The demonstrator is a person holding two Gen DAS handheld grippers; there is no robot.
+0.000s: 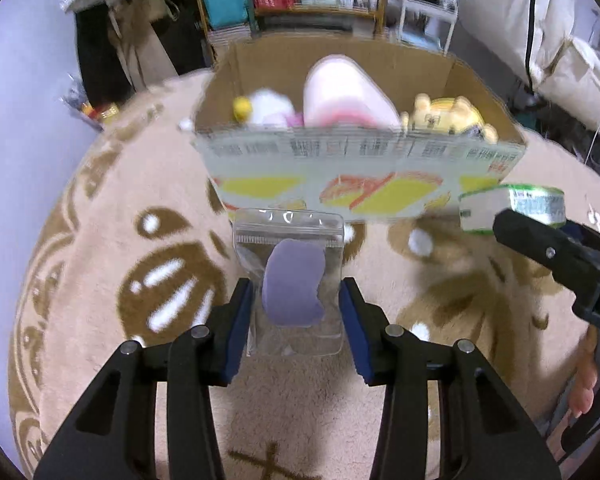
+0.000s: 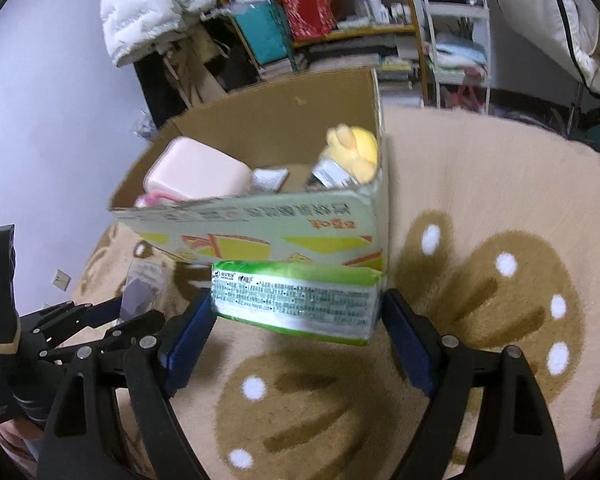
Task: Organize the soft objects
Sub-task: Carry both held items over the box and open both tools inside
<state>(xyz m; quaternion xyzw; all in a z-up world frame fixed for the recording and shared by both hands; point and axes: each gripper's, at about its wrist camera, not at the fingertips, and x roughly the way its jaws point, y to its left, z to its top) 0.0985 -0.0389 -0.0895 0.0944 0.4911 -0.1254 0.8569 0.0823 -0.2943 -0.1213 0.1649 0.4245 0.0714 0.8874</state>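
Progress looks partial: the open cardboard box (image 1: 356, 168) already holds plush toys. My left tongs (image 1: 296, 320) grip a clear zip bag with a purple sponge (image 1: 294, 284); my right tongs (image 2: 296, 332) clamp a green tissue pack (image 2: 296, 300), both short of the box.

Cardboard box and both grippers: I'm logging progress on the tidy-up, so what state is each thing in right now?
Cardboard box: open-topped, on the rug, already holding toys.
Zip bag with purple sponge: sealed, held off the rug.
Tissue pack: held off the rug, outside the box.
Left gripper: shut on zip bag.
Right gripper: shut on tissue pack.
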